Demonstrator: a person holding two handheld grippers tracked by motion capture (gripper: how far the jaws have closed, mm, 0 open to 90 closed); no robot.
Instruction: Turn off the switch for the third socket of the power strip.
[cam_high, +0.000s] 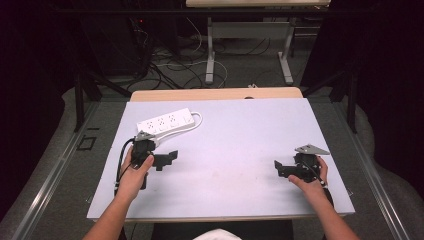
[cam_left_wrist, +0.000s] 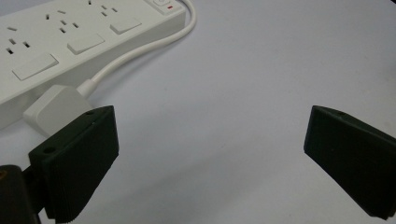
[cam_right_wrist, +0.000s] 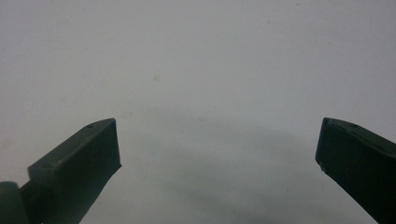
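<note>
Two tools are in our hands above the counter (cam_high: 235, 165), which is covered with a pale sheet. We hold the left tool (cam_high: 167, 159) at the left side of the counter, and the right tool (cam_high: 281, 170) at the right side, well apart from each other. Both point toward the middle of the counter.

In the left gripper view, the jaws of the left tool (cam_left_wrist: 210, 154) stand wide apart, with nothing between them — we see only the bare pale sheet in the gap. In the right gripper view, the right tool (cam_right_wrist: 217, 158) is also wide, and between its jaws there is only the plain surface with a soft shadow on it.

The power strip (cam_high: 165, 121) is white and lies flat on the far left part of the counter, just beyond the left tool. It has a row of sockets, and in the left gripper view the power strip (cam_left_wrist: 70, 37) shows a white switch beside each socket group and a small red mark near its end. Its white cord (cam_left_wrist: 140, 51) leaves this end, bends back in a loop and runs along the strip to the white plug (cam_left_wrist: 53, 109), which lies on the sheet just beside the strip. The left jaw of the left tool is near this plug, but we cannot tell if it touches it.
</note>
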